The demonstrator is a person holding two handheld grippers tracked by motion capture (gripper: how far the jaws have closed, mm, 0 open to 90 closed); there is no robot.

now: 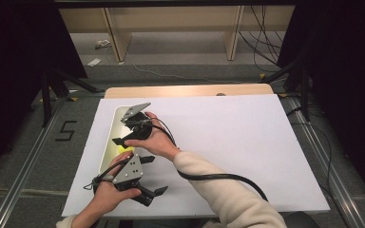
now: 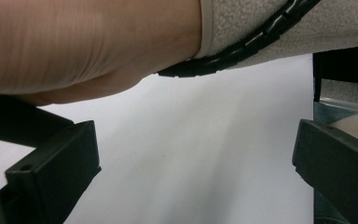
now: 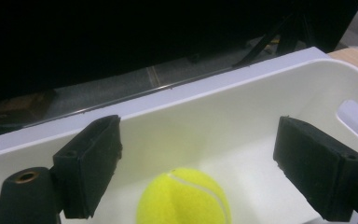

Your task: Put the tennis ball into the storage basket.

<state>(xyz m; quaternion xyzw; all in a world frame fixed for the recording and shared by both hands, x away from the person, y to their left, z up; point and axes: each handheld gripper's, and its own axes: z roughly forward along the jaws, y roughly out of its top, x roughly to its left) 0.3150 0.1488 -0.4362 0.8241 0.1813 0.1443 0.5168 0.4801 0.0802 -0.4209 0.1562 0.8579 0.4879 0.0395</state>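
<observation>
One ball: tennis ball (image 3: 184, 198) lies inside white bin (image 3: 242, 88)
Right gripper (image 3: 196, 168): jaws wide, over bin, just above ball
Left gripper (image 1: 149, 190): wide, empty, beside bin
Progress: looks early; grasp not yet made

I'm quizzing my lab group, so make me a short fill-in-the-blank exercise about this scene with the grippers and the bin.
1. The ball lying in the white bin is a ____ ball.
2. The right gripper has its jaws ____ above the ball.
3. The left gripper hovers over the ____ sheet covering the table.

Missing words: tennis; open; white
</observation>
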